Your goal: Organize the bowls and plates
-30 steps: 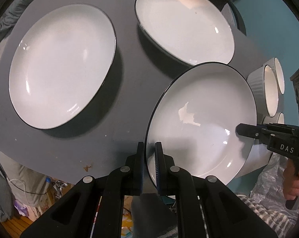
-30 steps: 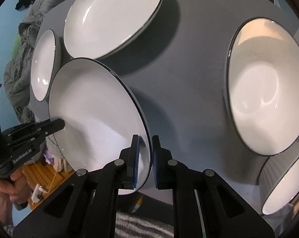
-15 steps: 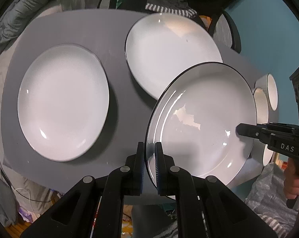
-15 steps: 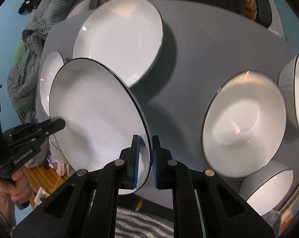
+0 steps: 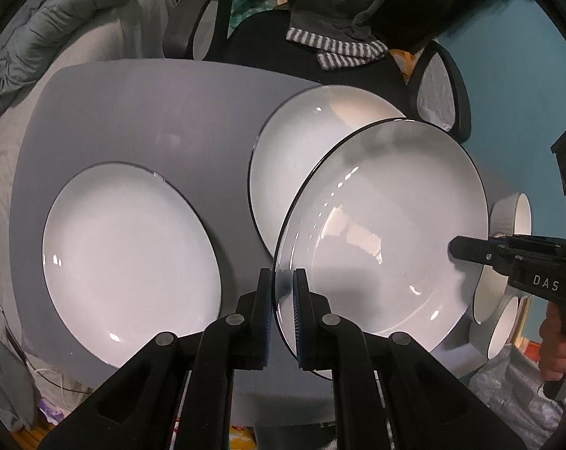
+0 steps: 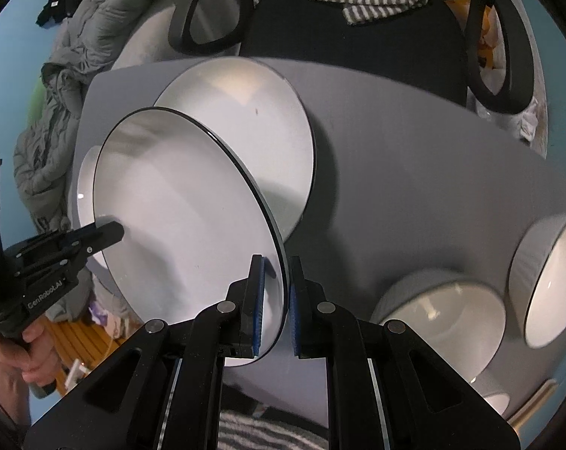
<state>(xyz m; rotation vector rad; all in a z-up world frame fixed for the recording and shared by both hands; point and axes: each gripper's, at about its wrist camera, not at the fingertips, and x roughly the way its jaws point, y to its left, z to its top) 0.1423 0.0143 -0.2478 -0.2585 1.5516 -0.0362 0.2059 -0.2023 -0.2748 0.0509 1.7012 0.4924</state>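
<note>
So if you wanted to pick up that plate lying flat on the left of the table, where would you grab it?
Probably by its rim. The flat plate is wide and shallow, with nothing else thin enough for two fingers. Its near edge sits close to the table edge, so come in low from that side. The lifted plate is held the same way: left gripper and right gripper pinch opposite rims.

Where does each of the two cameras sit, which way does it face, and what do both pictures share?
Left wrist: on the left gripper, facing steeply down at the grey table; the person's right hand shows.
Right wrist: on the right gripper, facing down at the table and bowls; the left hand shows.
Shared: the lifted plate, clamped by both grippers at opposite rims, and the far plate partly beneath it.
</note>
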